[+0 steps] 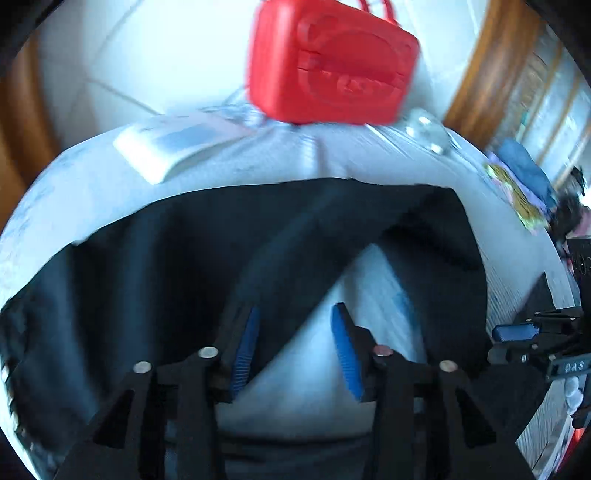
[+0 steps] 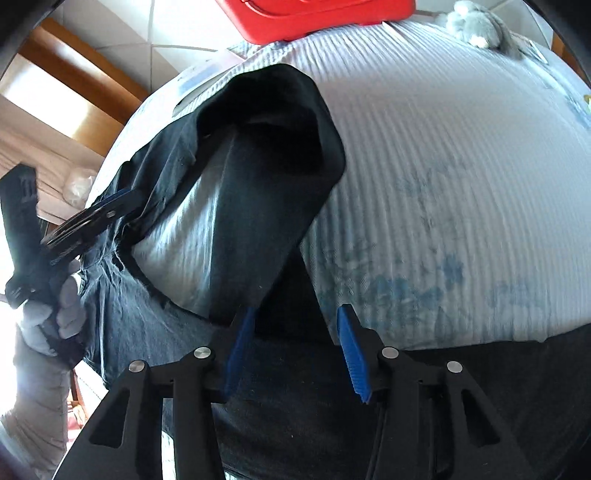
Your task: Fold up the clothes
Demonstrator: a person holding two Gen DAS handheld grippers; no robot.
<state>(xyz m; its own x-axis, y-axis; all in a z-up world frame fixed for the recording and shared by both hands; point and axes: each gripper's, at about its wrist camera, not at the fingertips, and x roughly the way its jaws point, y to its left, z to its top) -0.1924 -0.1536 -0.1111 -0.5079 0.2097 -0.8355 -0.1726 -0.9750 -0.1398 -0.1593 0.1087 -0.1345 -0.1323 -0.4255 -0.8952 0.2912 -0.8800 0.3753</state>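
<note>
The dark garment (image 2: 258,206) lies on the striped bed (image 2: 461,155), filling the frame's left. Both grippers, left (image 1: 295,347) and right (image 2: 295,347), have jaws spread, probably ready to grasp an edge.

The red case (image 2: 317,14) is cut off by the top edge of the right wrist view, and it is smeared by motion blur in the left wrist view. The black garment (image 2: 258,192) runs out past the bottom edge. At the far right, the small colourful items (image 1: 517,192) are too blurred to identify.
</note>
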